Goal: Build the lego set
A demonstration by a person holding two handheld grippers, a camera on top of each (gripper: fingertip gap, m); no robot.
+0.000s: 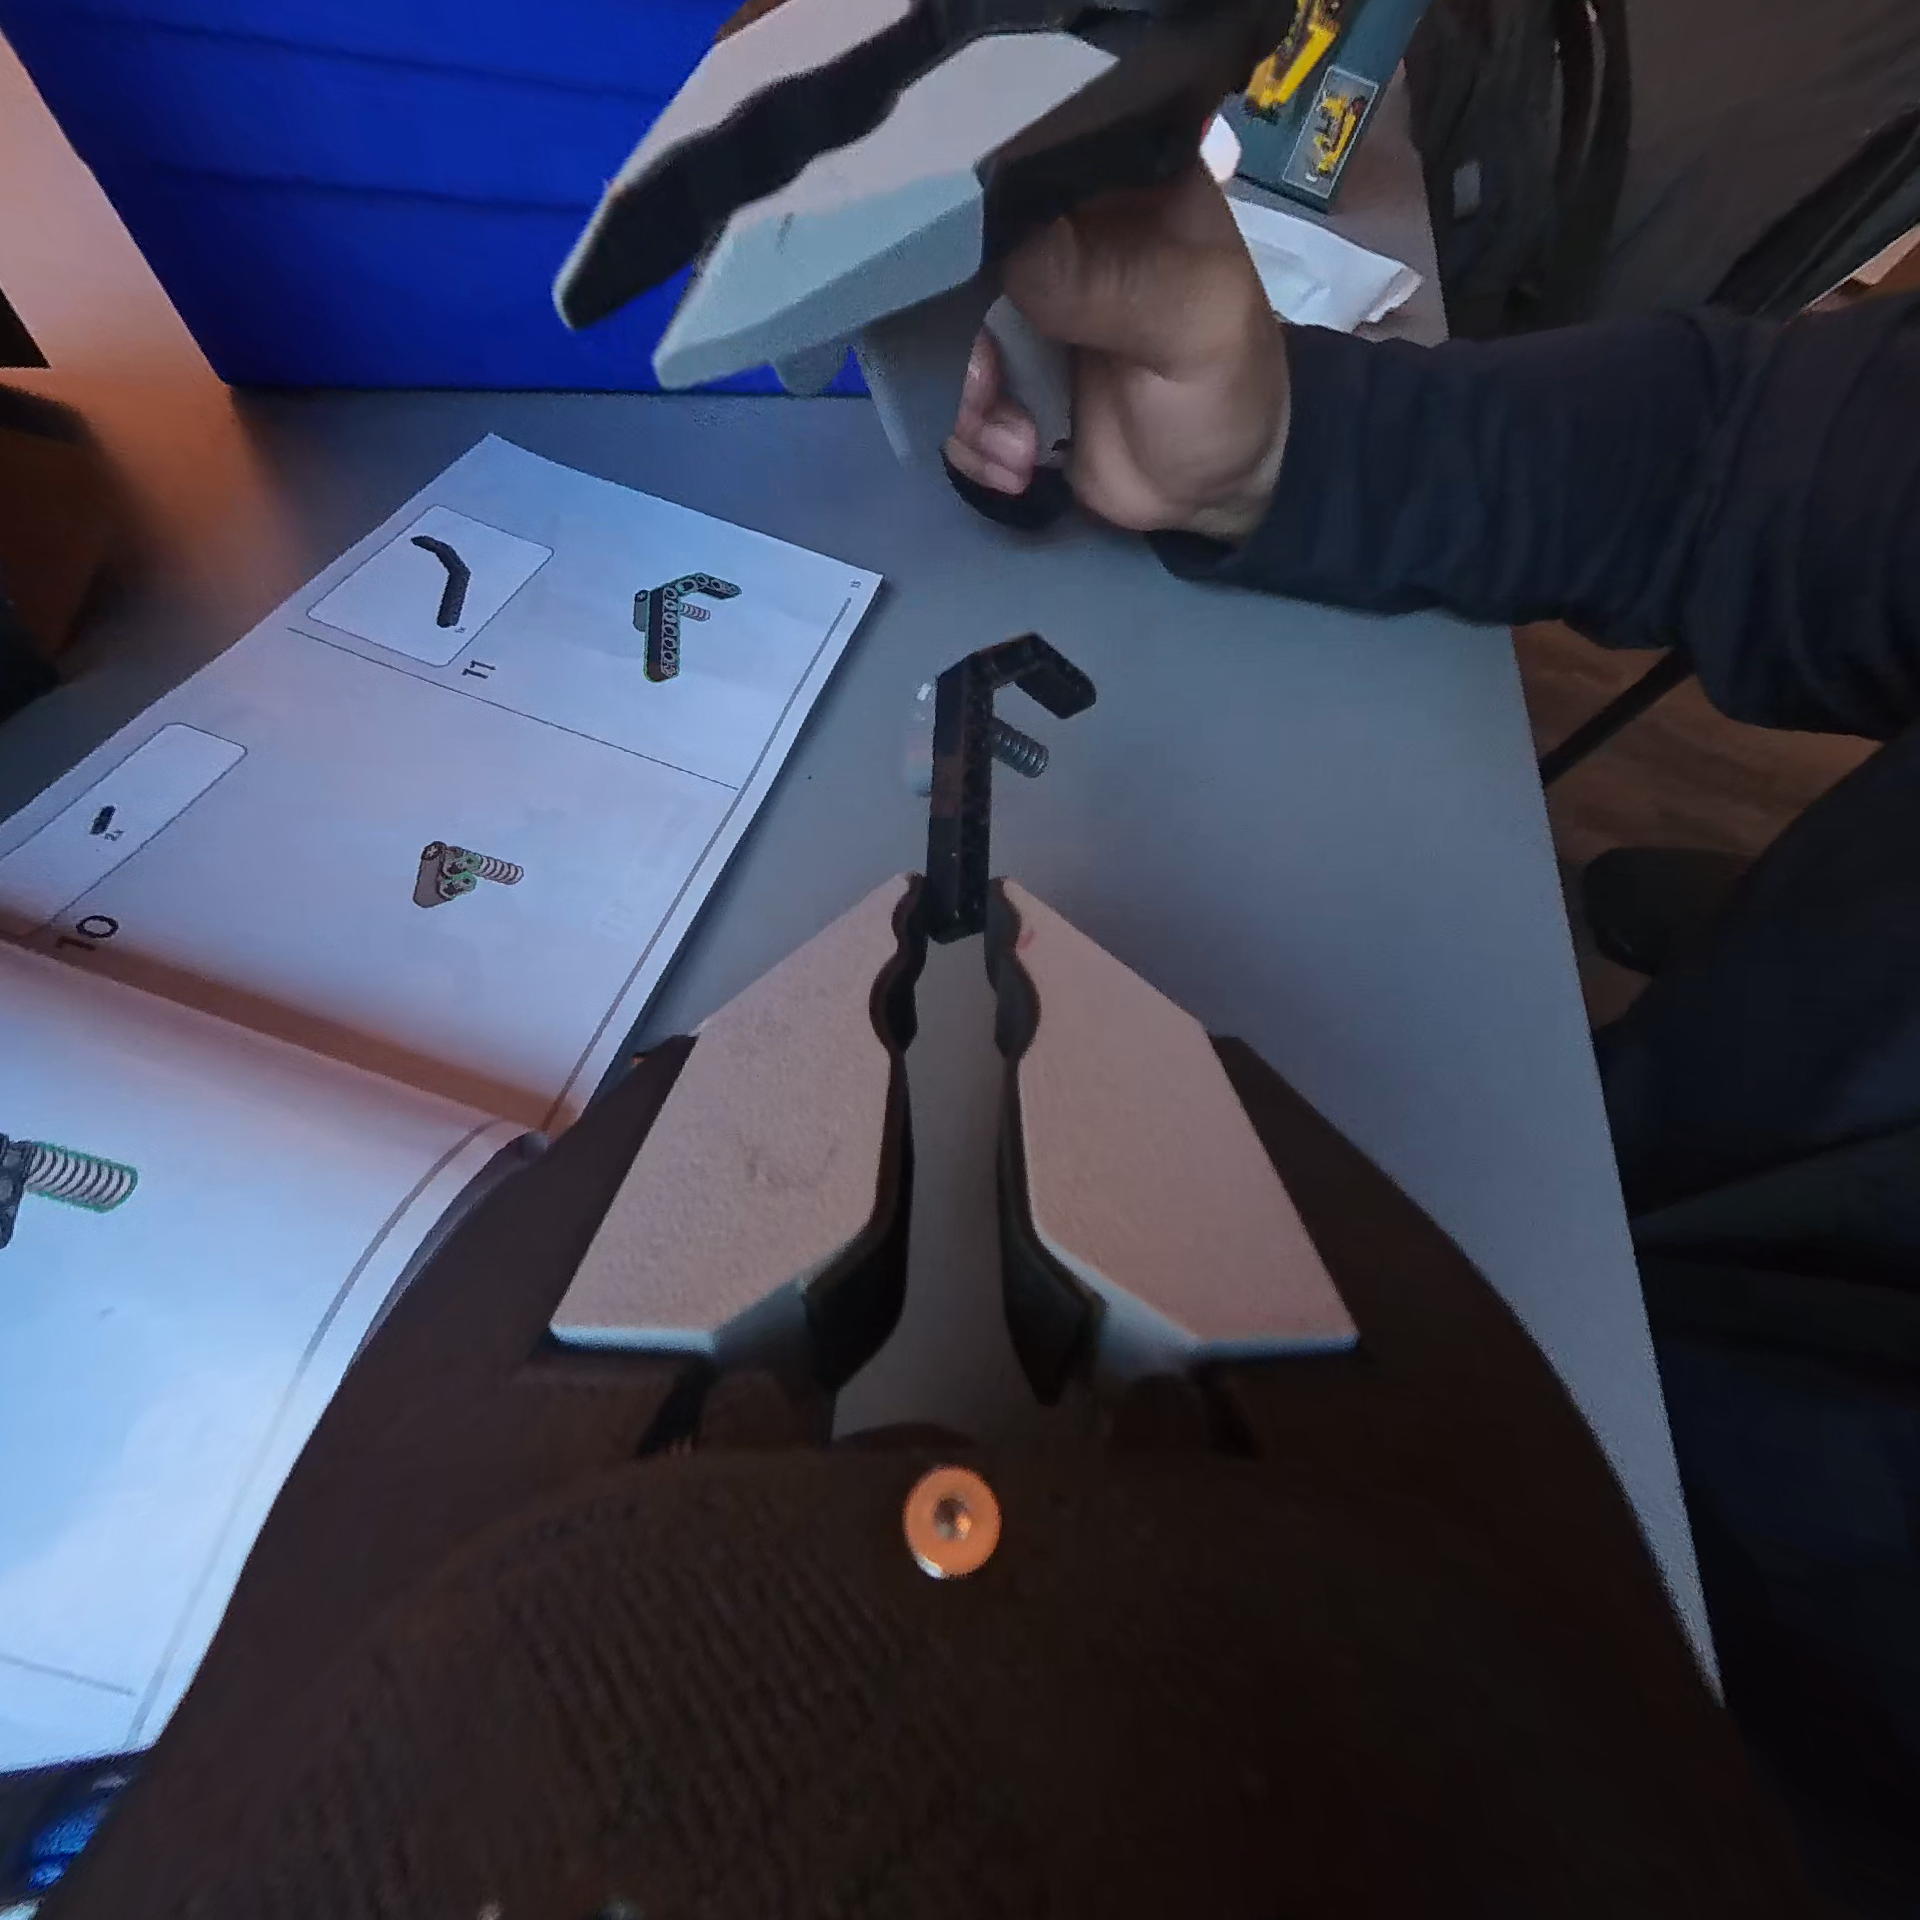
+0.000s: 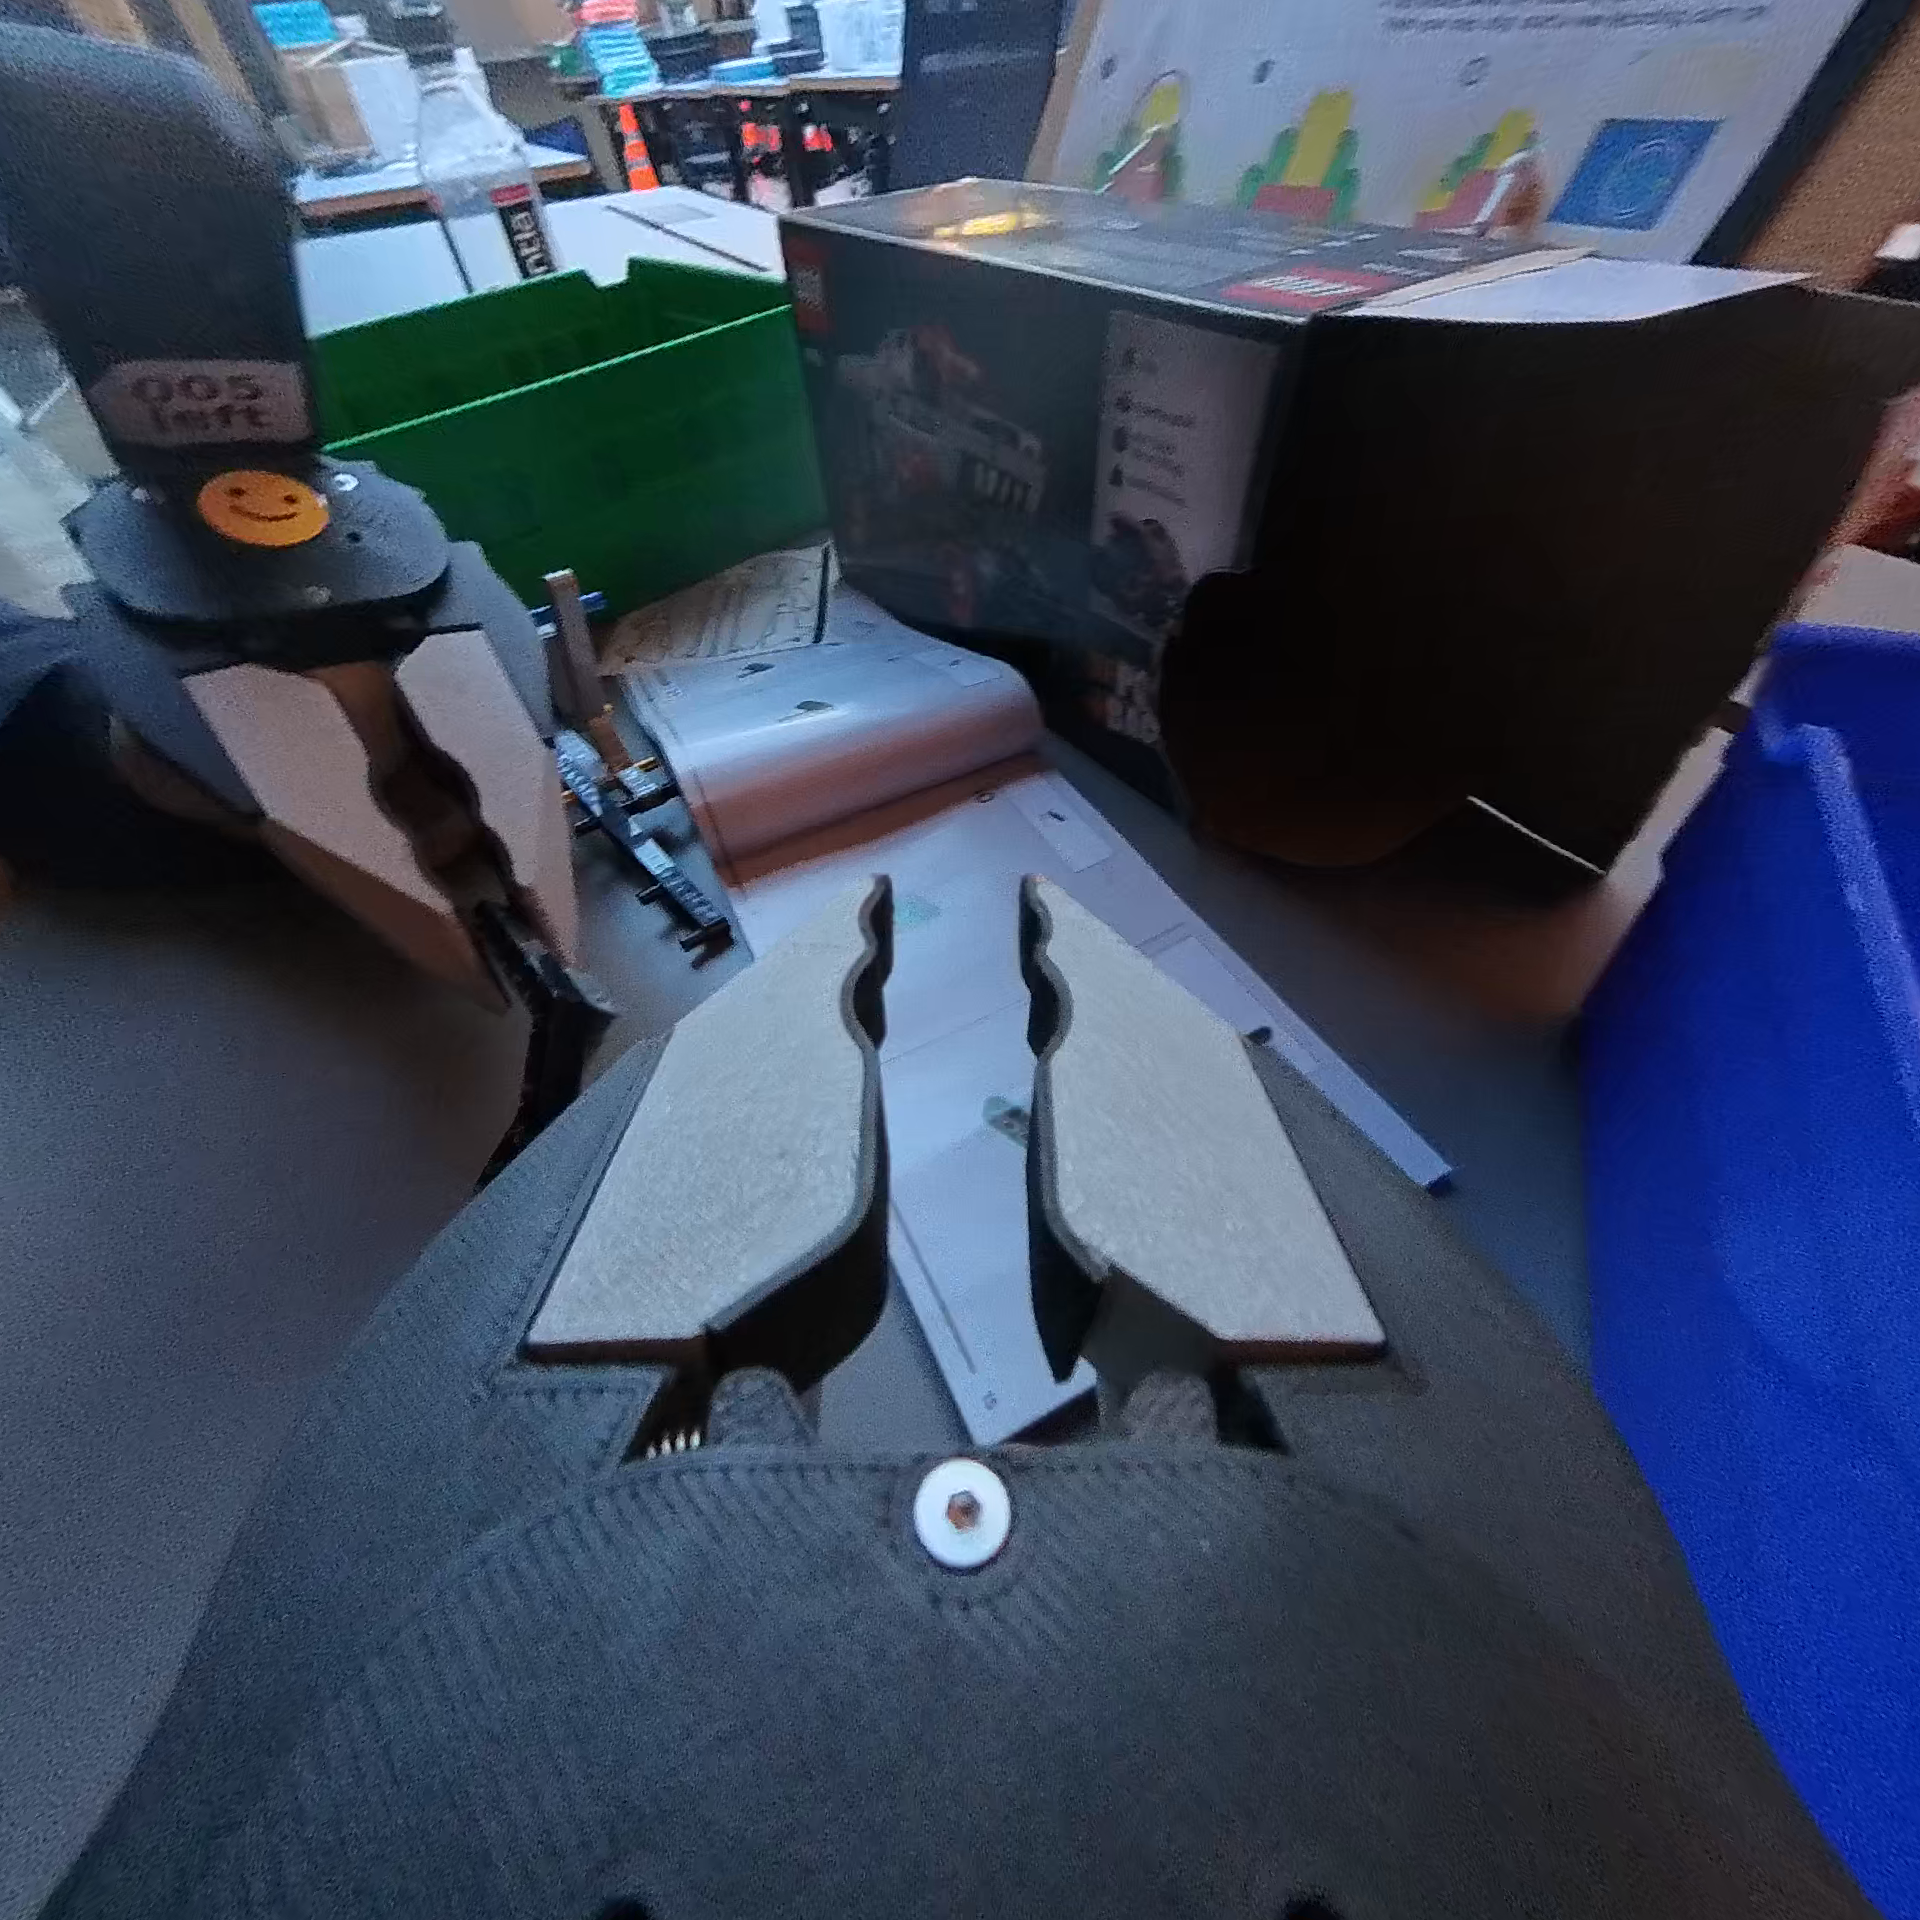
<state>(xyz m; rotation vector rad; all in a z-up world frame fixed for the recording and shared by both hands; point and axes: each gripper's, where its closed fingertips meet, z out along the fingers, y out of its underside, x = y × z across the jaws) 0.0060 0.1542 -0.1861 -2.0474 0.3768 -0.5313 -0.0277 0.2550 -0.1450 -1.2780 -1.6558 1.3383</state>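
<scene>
The black lego assembly [image 1: 982, 769] sits pinched by its near end between the tips of my left tool [image 1: 956, 909], held just above the grey table [image 1: 1299, 831]. Its long axis runs straight away from that tool, in line with the fingers; at the far end a short arm bends off to the right, and a grey spring [image 1: 1023, 750] sticks out to the right below that bend.

I judge the grip thin: only the last bit of the beam is caught, so a sideways push when adding a part could twist it out or pivot it.

My right tool [image 2: 956, 904] is open and empty, hovering over the open instruction booklet [image 1: 436, 790], which lies just left of the assembly. Other loose black pieces [image 2: 665, 862] lie beside the booklet's far pages.
</scene>
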